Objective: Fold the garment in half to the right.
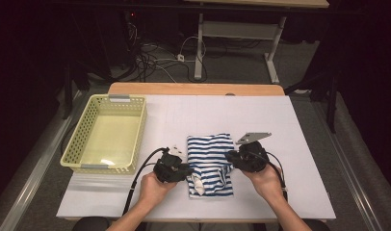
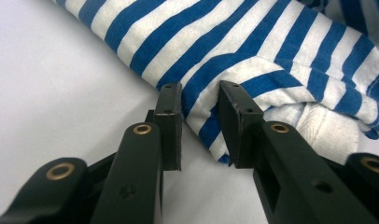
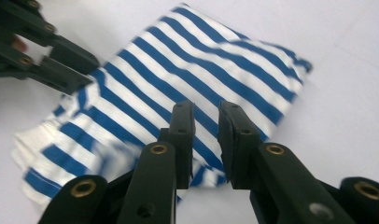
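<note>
Fingers first: the left gripper [image 2: 200, 114] holds its black fingers [image 2: 170, 119] at a narrow gap, with a fold at the edge of the striped cloth [image 1: 210, 163] lying between them, though whether the pads press on it cannot be told; the right gripper [image 3: 206, 137] also keeps a narrow gap between its fingers [image 3: 235, 140], and the cloth lies beyond them with nothing pinched. No brand, label or writing can be read anywhere. Taking the cloth as the landmark, the largest thing is the table [image 1: 299, 144], a flat, matt white surface under the cloth with a pale wooden edge along its far side. Next in size, well to the left of the cloth, stands the basket [image 1: 83, 137], a pale yellow plastic box, rectangular, with perforated lattice walls and small grey tabs on its two short rims; its smooth floor holds nothing. The cloth itself is soft knit fabric in blue and white stripes, folded into a rough rectangle, smoother at its far end and bunched into creases at the near end, where a plain white ribbed part shows. Both grippers are hard black shapes, one at each side of the cloth's near half, each trailing a dark cable [image 1: 140, 173].
</note>
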The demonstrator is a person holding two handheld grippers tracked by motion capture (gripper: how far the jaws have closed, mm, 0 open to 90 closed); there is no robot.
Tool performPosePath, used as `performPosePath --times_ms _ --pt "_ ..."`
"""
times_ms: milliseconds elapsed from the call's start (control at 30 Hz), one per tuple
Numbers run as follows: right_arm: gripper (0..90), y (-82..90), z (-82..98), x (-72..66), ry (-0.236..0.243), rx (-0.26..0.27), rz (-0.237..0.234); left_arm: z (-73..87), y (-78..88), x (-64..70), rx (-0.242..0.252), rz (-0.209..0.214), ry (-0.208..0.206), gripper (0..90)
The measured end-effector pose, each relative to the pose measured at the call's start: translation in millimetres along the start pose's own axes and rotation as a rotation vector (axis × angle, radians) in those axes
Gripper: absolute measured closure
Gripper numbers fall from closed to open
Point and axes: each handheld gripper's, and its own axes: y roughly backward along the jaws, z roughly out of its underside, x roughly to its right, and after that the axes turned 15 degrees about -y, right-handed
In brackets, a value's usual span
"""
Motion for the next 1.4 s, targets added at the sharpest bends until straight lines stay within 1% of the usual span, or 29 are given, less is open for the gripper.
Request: performPosePath --times_ms 67,133,267,300,400,500,533,567,600,633,667,700,733,767,800,833,867,900,933,967,1000,1067,1100,1167,1200,1267,1333,1400 --pt "77.0 -1.5 -3.7 -7.4 0.023 -0.001 -0.005 0.1 0.3 -0.2 -0.002 0.0 -0.004 68.0" --pt "76.9 -8.3 -5.5 -13.2 0.034 -0.019 -0.016 0.2 0.5 -0.1 -0.001 0.0 -0.005 67.8" --pt "76.9 -27.0 -3.5 -16.6 0.038 -0.093 -0.02 0.6 1.5 0.1 0.001 -0.005 -0.003 65.7" --pt "76.9 -29.5 -1.3 -16.1 0.044 -0.11 -0.019 0.7 1.6 0.1 0.002 -0.007 -0.002 64.3" --pt "75.2 -30.1 10.3 -12.4 0.045 -0.131 -0.014 1.4 1.5 -0.3 0.002 -0.008 0.0 62.2" --pt "72.4 -25.3 27.3 -6.1 0.023 -0.147 0.004 2.0 1.2 0.1 -0.004 -0.008 -0.003 62.2" --pt "71.3 -24.7 33.0 -2.6 0.029 -0.147 0.008 2.2 1.2 0.3 -0.006 -0.008 -0.003 62.2" --pt "71.3 -24.7 33.0 -2.6 0.029 -0.147 0.008 2.2 1.2 0.3 -0.006 -0.008 -0.003 62.4" --pt "68.9 -23.1 43.2 3.7 0.015 -0.148 0.015 2.5 0.5 0.6 -0.011 -0.002 -0.001 63.2" --pt "68.7 -22.3 47.5 6.6 0.003 -0.143 0.012 2.6 -0.2 0.7 -0.014 0.004 -0.001 64.7" --pt "68.7 -22.3 47.5 6.6 0.003 -0.143 0.012 2.6 -0.2 0.7 -0.014 0.004 -0.001 67.3" --pt "68.7 -20.7 50.5 8.8 -0.008 -0.124 0.002 2.6 -1.0 1.0 -0.013 0.013 0.002 67.3" --pt "68.7 -19.5 52.1 10.0 -0.021 -0.121 -0.002 2.4 -2.2 1.3 -0.016 0.019 -0.002 70.7" --pt "69.1 -19.1 53.1 9.9 -0.019 -0.117 -0.003 2.2 -2.5 1.3 -0.017 0.023 -0.004 74.2" --pt "70.9 -19.5 53.5 9.8 -0.003 -0.112 -0.003 2.0 -2.4 1.1 -0.018 0.027 -0.007 76.3" --pt "75.5 -19.6 54.1 7.9 0.008 -0.113 0.001 1.8 -1.7 1.2 -0.018 0.028 -0.012 79.2" --pt "78.8 -19.8 54.6 6.1 0.015 -0.123 -0.008 1.4 -0.2 1.8 -0.021 0.029 -0.015 81.7" --pt "84.7 -20.3 55.4 4.2 0.029 -0.119 -0.012 1.2 1.6 2.1 -0.021 0.03 -0.015 83.4" --pt "88.4 -19.9 55.7 2.5 0.038 -0.126 -0.011 1.3 3.2 2.5 -0.019 0.033 -0.01 84.0" --pt "89.9 -19.7 55.9 1.9 0.051 -0.128 -0.008 1.6 5.8 2.4 -0.018 0.038 -0.008 84.2" --pt "90.0 -19.0 56.5 0.6 0.06 -0.128 -0.002 2.1 8.8 2.5 -0.017 0.04 -0.007 84.6" --pt "90.0 -17.5 57.7 0.0 0.067 -0.132 -0.006 3.3 15.0 2.8 -0.011 0.043 -0.004 85.6" --pt "90.0 -16.5 58.6 -0.6 0.054 -0.137 -0.014 4.2 17.7 3.2 -0.015 0.046 -0.006 85.6" --pt "90.0 -16.4 60.3 -1.9 0.057 -0.146 -0.044 7.1 20.7 4.1 -0.025 0.056 -0.001 85.7" --pt "90.0 -16.3 60.7 -2.6 0.064 -0.147 -0.05 8.9 21.6 4.2 -0.028 0.062 0.002 85.6" --pt "90.0 -15.8 61.0 -5.1 0.064 -0.15 -0.065 11.6 23.0 3.4 -0.031 0.062 0.006 85.5" --pt "87.2 -15.1 59.9 -5.4 0.07 -0.135 -0.072 12.2 24.3 1.2 -0.026 0.06 0.011 85.5" --pt "82.3 -13.0 57.5 -2.8 0.051 -0.104 -0.064 12.5 25.5 0.0 -0.024 0.06 0.015 85.5"
